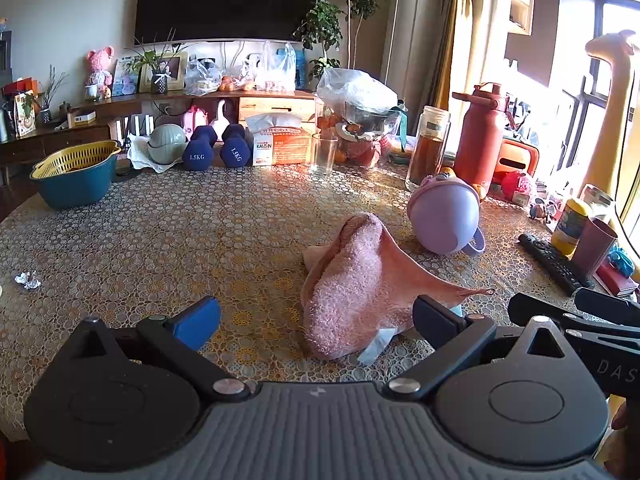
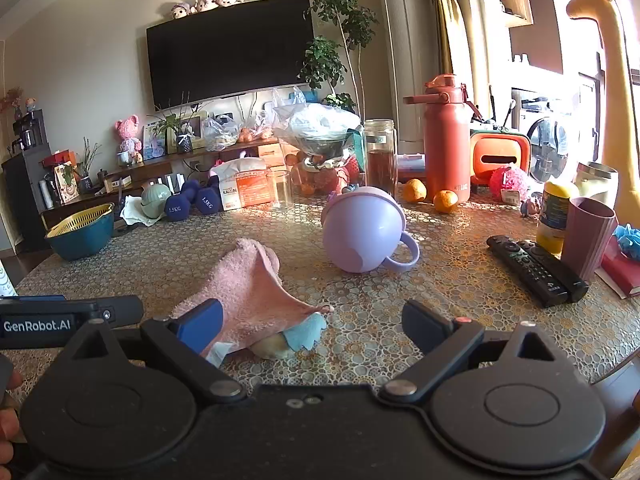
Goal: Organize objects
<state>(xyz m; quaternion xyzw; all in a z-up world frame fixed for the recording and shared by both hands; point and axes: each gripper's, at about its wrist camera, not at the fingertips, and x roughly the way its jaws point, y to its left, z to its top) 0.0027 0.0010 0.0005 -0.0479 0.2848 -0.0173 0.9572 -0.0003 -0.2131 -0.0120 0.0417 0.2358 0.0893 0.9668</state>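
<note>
A pink fuzzy towel [image 1: 352, 280] lies crumpled on the patterned table, draped over a small soft toy whose blue and cream parts [image 2: 298, 336] stick out from under it. My left gripper [image 1: 316, 320] is open, its fingers on either side of the towel's near end. My right gripper [image 2: 312, 326] is open just right of the towel, its left finger [image 2: 200, 326] in front of the towel's edge. A lilac cup [image 2: 362, 232] lies tipped on its side behind the towel; it also shows in the left wrist view [image 1: 444, 216].
Two black remotes [image 2: 536, 270], a mauve tumbler [image 2: 588, 236] and a yellow bottle [image 2: 554, 216] sit at the right. A red flask [image 2: 446, 144], glass jars, oranges, blue dumbbells [image 1: 214, 148] and a teal basin with yellow strainer [image 1: 74, 172] line the back. Crumpled foil [image 1: 27, 280] lies left.
</note>
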